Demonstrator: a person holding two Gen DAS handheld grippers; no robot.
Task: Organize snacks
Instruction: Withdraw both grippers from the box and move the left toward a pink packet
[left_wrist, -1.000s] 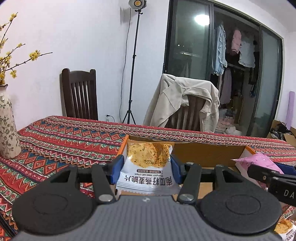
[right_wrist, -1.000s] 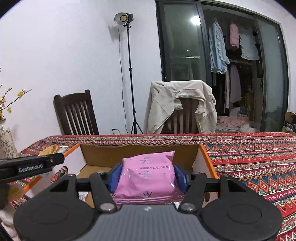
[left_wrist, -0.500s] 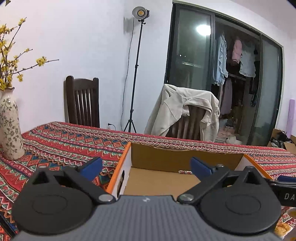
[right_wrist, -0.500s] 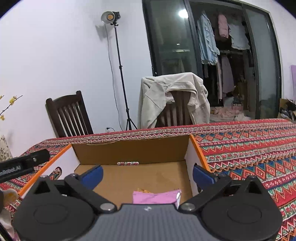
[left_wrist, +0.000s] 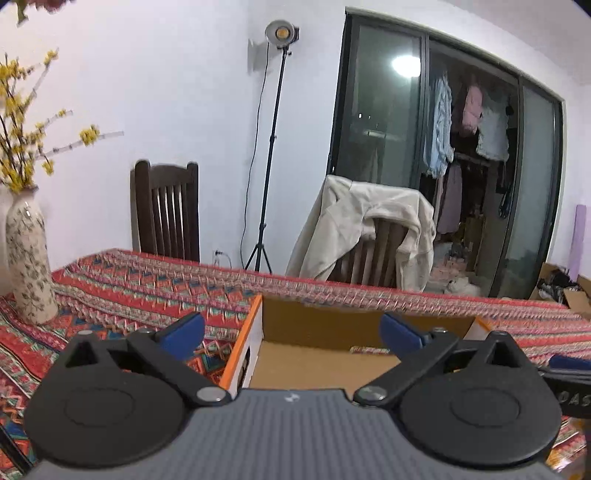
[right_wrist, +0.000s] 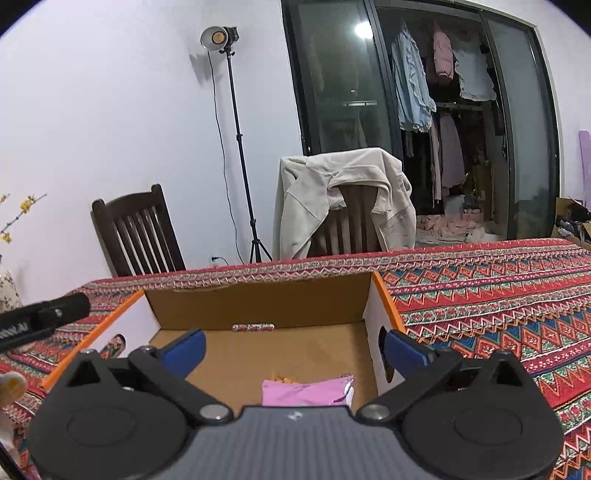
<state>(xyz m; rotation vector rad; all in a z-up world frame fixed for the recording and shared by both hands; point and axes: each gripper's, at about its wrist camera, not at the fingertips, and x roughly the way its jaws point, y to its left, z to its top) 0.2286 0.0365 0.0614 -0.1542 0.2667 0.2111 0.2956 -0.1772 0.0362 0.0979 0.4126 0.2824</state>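
Table (right_wrist: 498, 295): covered edge to edge by a woven cloth (left_wrist: 140, 291) of red, orange, teal and white zigzag and diamond bands. Resting directly on it: one open cardboard box (right_wrist: 258, 302), brown inside, white outside, with orange top edges and an oval cut-out handle in its side wall, placed near the middle; one tall cream vase (left_wrist: 27, 258) with a dark leaf print, upright at the far left, well apart from the box. At the lower left edge of the right wrist view, a pale packet (right_wrist: 11, 386) appears to lie beside the box, too cropped to identify.
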